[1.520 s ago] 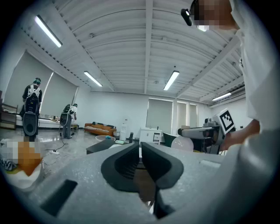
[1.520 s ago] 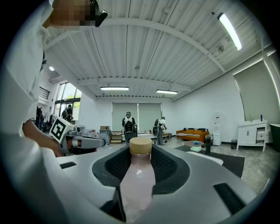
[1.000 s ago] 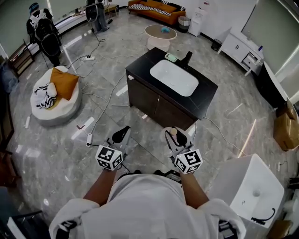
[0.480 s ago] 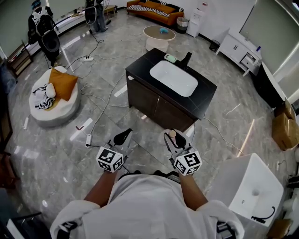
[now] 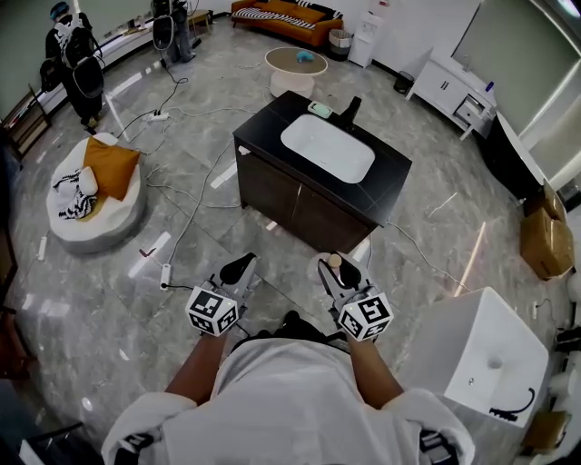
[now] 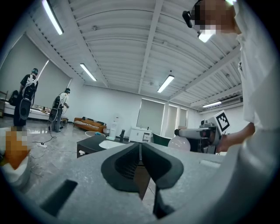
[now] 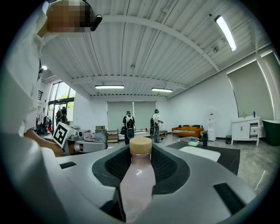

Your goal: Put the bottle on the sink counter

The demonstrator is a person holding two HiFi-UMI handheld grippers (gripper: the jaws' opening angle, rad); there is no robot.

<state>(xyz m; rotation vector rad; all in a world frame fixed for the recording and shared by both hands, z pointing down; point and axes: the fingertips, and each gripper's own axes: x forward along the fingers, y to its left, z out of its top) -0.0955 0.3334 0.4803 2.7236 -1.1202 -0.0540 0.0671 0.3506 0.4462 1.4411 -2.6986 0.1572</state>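
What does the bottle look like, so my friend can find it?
Start at the black sink counter, then come toward the person's two grippers. The right gripper grips the bottle: pale pink with a tan cap. The left gripper holds nothing.

The floor is shiny grey stone, and a white plug strip lies on it. A black sink cabinet stands in the middle of the room, with a white bowl set in its top. Far back is an orange sofa, with a small round table near it. A round white seat with an orange pillow sits at the left. A white cupboard stands at the right. The ceiling is white, with long bright lamps.
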